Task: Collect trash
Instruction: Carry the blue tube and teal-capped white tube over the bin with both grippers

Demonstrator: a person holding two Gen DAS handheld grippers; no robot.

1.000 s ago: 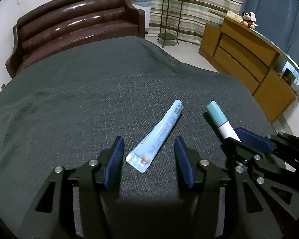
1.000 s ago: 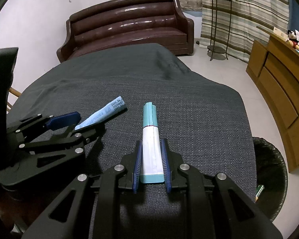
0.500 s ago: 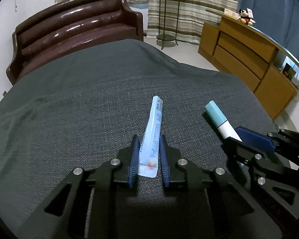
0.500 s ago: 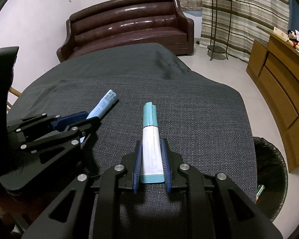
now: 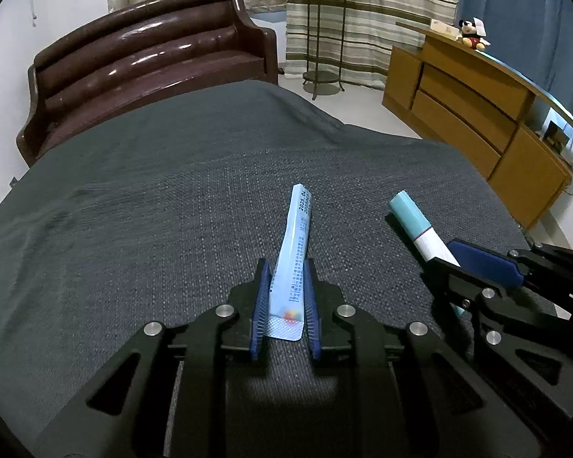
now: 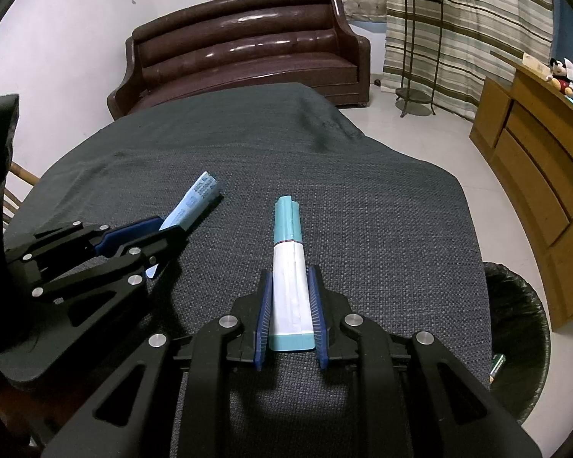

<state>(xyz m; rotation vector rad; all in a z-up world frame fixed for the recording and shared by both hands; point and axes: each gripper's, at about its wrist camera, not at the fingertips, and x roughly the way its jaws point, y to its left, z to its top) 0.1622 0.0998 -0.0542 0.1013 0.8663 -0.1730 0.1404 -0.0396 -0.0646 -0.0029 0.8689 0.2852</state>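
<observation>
Both wrist views: close, angled down, sharing tabletop (image 5: pixel 172 198).

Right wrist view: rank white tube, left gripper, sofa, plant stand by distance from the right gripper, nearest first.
1. white tube: between the right gripper pads.
2. left gripper: left, holding a blue sachet.
3. sofa: beyond the table.
4. plant stand: far right, too close to the sofa to rank surely.

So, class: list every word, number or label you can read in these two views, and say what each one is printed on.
"2025. 0": on the far end of the light blue sachet shut in the left gripper; the date's remaining digits run out of sight.
Sachet's rows of small print: too small to read.
Teal-and-white tube in the right gripper: no text visible.
</observation>
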